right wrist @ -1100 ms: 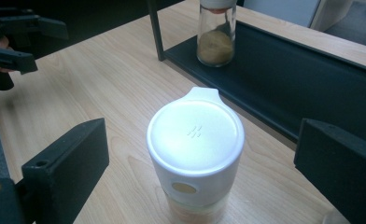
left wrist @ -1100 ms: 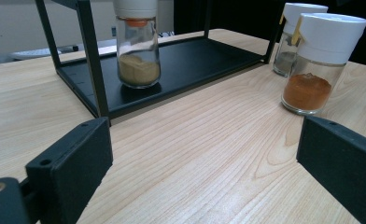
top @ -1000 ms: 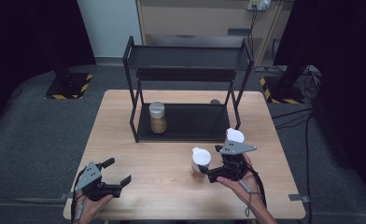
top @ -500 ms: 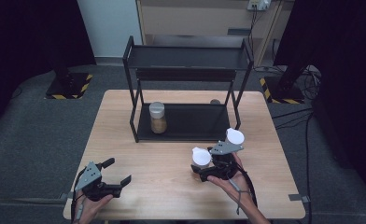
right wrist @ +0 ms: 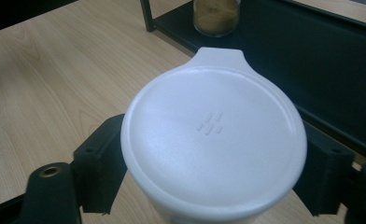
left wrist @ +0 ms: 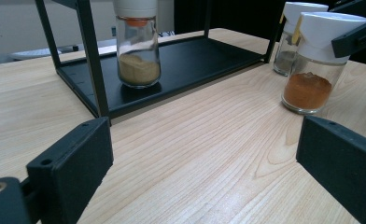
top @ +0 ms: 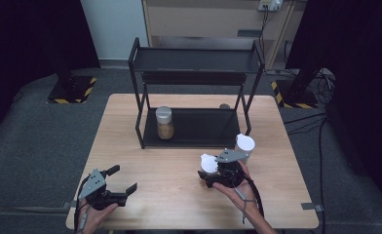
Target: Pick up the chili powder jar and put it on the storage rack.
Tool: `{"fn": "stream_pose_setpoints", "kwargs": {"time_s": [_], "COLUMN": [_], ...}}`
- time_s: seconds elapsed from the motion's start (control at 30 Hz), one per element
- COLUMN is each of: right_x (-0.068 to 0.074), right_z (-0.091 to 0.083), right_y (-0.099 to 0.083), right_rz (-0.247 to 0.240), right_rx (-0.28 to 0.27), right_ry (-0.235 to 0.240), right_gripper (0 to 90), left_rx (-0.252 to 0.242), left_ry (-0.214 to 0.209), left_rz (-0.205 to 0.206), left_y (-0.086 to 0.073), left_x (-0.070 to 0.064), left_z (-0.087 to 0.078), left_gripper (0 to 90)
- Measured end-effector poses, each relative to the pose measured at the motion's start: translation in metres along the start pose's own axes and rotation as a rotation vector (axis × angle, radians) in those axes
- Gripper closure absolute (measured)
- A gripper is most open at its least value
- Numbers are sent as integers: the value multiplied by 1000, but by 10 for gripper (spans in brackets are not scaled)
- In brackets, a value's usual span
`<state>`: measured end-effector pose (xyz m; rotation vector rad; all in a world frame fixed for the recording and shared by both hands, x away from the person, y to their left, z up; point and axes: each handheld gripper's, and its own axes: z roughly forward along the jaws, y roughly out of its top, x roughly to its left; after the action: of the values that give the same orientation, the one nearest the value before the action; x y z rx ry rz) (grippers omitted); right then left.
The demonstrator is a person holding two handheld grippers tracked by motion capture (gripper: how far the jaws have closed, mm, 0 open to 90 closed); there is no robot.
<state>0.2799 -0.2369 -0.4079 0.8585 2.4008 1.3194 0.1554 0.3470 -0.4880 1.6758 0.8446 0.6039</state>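
Right gripper [top: 209, 174] closed around a spice jar [top: 208, 165] with a white lid, one black jaw on each side of the lid in the right gripper view. Jar upright, full of orange powder [left wrist: 307, 91], standing on the table [top: 130, 146] near the right part of the front edge, just in front of the black rack [top: 196, 80]. Bottom of the jar down on the wood in the left gripper view. One jaw of the right gripper pressed against the lid there.

Second white-lid jar [top: 244, 144] just behind and to the right of the held one, close beside the rack's right front leg. Grey stuff inside.

Third jar [top: 164, 122] on the rack's bottom shelf, near the shelf's left end. Tan powder inside, standing up straight.

Left gripper [top: 117, 187] open wide, nothing between its jaws. Held low over the front left corner of the table, well apart from all three jars. Bare wood between the two black jaws in the left gripper view.
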Motion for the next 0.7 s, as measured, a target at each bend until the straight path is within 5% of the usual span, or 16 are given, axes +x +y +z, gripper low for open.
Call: {"fn": "stream_pose_setpoints", "kwargs": {"time_s": [0.3,0.7], "right_x": [10,4], "right_z": [-1,-3], "right_y": [2,9], "right_rz": [-13,-16], "right_rx": [6,21], "right_ry": [-44,-28], "right_gripper": [307,309], "left_rx": [1,1], "left_ry": [-2,-4], "left_rz": [2,2], "left_y": [0,0], "left_x": [0,0], "left_z": [0,0], "left_gripper": [28,28]}}
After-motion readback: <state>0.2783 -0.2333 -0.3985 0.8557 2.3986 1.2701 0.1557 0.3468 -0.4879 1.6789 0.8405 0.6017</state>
